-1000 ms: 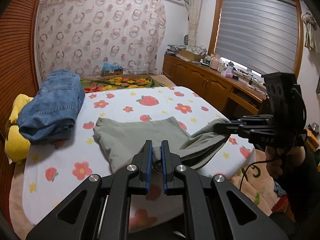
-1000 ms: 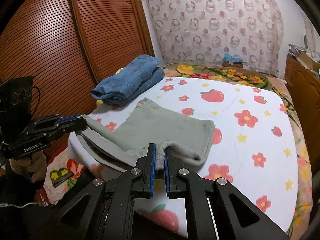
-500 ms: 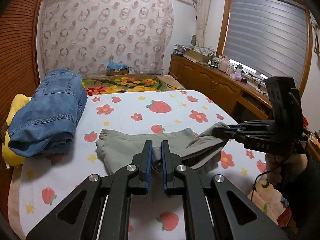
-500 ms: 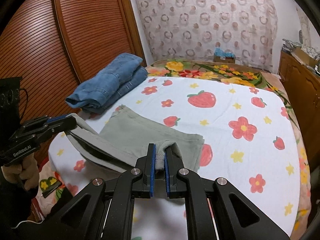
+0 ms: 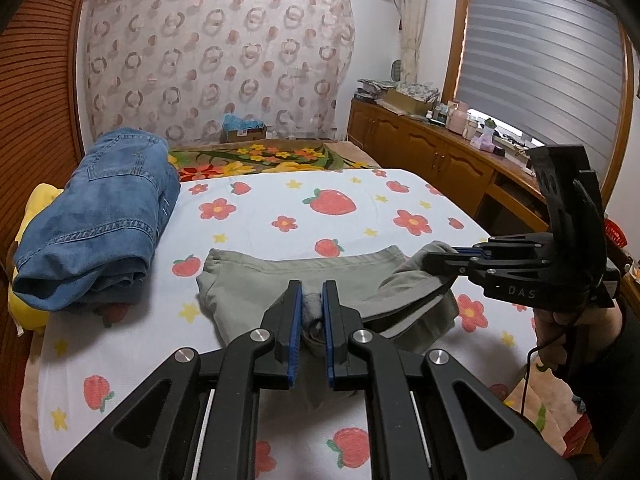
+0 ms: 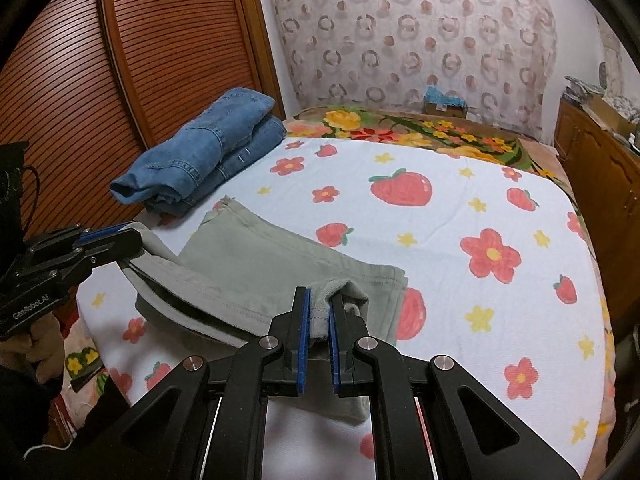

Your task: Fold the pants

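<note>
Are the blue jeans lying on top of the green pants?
No, the blue jeans sit folded apart from the green pants, nearer the wooden door.

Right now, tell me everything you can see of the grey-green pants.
The grey-green pants look like soft cotton with stitched seams, already folded into a flat layered rectangle on the strawberry-and-flower bedsheet. Its near edge is lifted off the bed: the left gripper is clamped on one bunched corner and the right gripper on the other, with fabric sagging between them. The far part lies flat. The folded blue jeans sit beyond it, apart.
</note>
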Motion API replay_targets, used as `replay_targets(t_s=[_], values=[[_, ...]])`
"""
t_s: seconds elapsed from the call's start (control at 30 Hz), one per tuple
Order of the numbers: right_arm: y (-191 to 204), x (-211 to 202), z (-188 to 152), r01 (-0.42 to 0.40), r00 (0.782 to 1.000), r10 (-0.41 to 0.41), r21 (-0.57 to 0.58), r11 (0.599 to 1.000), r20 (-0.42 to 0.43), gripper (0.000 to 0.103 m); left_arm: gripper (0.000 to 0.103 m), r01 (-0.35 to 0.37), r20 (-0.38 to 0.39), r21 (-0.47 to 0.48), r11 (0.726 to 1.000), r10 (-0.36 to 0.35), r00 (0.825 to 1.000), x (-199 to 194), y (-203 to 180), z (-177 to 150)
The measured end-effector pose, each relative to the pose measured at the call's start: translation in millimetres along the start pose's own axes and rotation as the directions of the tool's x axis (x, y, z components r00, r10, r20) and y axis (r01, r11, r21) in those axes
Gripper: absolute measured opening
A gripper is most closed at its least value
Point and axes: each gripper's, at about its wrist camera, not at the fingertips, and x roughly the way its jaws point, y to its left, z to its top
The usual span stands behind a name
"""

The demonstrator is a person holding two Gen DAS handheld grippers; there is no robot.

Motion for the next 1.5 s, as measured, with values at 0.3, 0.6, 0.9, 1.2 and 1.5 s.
replay_targets(t_s=[0.3,0.6,0.9,1.2,1.5], values=[[-5.9,2.2,1.4,0.039,0.999,-0.039,0.032,0.999,0.000,0.037,0.028,-0.035,-0.011,-0.005,0.999,0.035,0.999,6.3,7.7,-4.9],[-5.2,-14.7,-11.2,0.067,0.997,-0.067,0.001,0.998,0.036,0.047,0.044,-0.044,-0.038,-0.003,0.999,0.044,0.998,10.6,13.1,-11.4],[-6.2,-22.3,-33.3,0.070,0.998,-0.070,-0.019,0.997,-0.005,0.052,0.044,-0.048,-0.094,-0.026,0.999,0.045,0.995,16.5,22.5,-25.7],[-8.9,-17.8,-40.1,0.063,0.997,-0.064,-0.028,0.998,-0.037,0.053,0.044,-0.013,-0.023,-0.024,1.000,0.012,1.000,-6.0,20.5,-16.0],[-9.7,-7.1,-42.9,0.057,0.997,-0.058,-0.019,0.998,-0.050,0.053,0.044,-0.057,-0.018,-0.002,0.998,0.057,0.998,-5.3,20.9,-18.4]])
